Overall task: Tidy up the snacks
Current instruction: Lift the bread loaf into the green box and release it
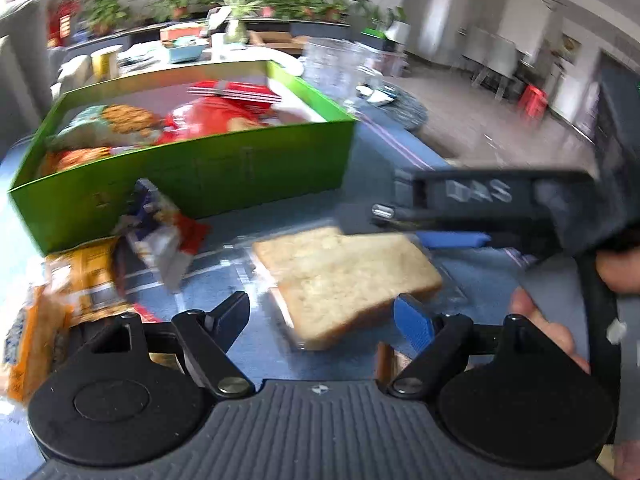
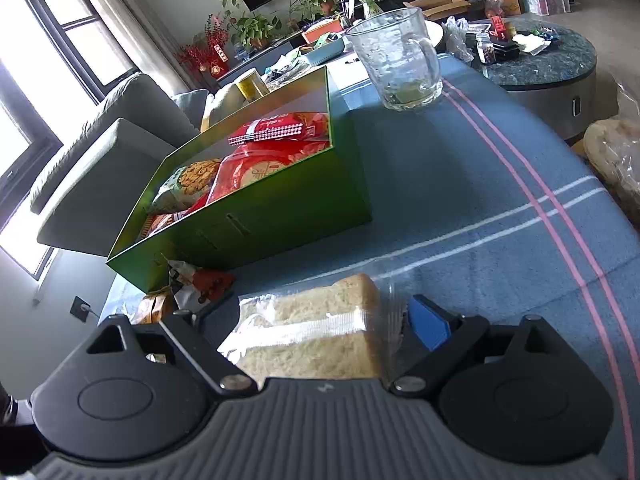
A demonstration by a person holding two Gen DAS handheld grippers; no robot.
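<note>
My right gripper (image 2: 324, 320) is clamped on a clear-wrapped sandwich (image 2: 316, 332), its fingers pressing the wrapper from both sides, and in the left wrist view that same bread (image 1: 348, 276) hangs above the blue striped tablecloth (image 2: 480, 184), just ahead of my left gripper (image 1: 324, 316), whose fingers stand wide apart around nothing. The green box (image 2: 256, 220) sits beyond on the cloth, already holding red and green snack packs (image 2: 256, 160), with more loose packets (image 1: 160, 232) lying against its near wall. A glass mug (image 2: 400, 60) stands behind the box's far corner.
</note>
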